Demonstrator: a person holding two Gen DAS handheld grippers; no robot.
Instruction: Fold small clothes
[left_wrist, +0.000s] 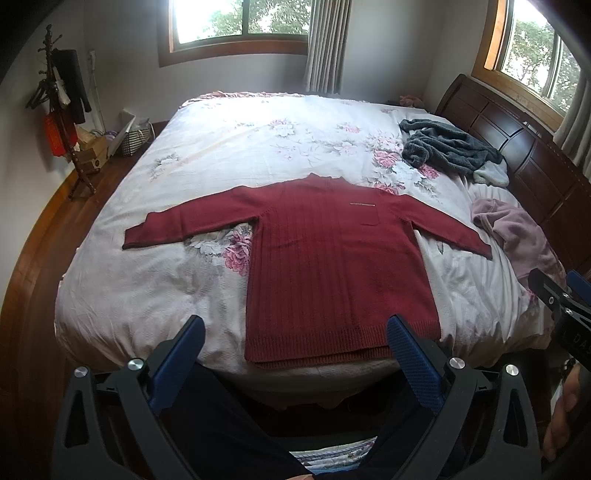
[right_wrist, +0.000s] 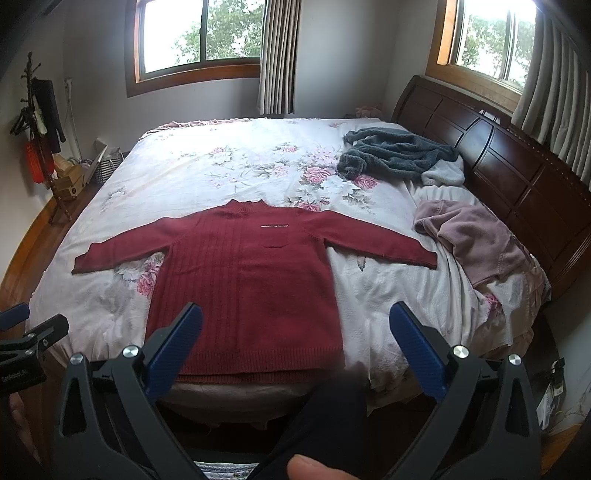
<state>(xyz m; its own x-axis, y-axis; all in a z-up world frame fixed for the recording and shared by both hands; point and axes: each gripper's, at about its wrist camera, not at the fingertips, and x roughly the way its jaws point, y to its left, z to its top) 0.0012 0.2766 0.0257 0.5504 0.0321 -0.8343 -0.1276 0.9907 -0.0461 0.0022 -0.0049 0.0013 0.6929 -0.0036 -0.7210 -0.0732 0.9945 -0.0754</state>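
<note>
Jaws on both your grippers, left (left_wrist: 295, 354) and right (right_wrist: 295, 343), are spread wide, holding nothing. Sweater (left_wrist: 332, 266) lies flat on the bed (left_wrist: 147, 302), straight ahead, collar away, hem nearest, sleeves sideways.

Both grippers share one build: the left gripper (left_wrist: 295, 334) and right gripper (right_wrist: 295, 319) have black angular frames with triangular cut-outs, round silver screws (left_wrist: 135, 364) on top, and blue textured pads (right_wrist: 415, 341). The person wears dark trousers (left_wrist: 218, 424).
</note>
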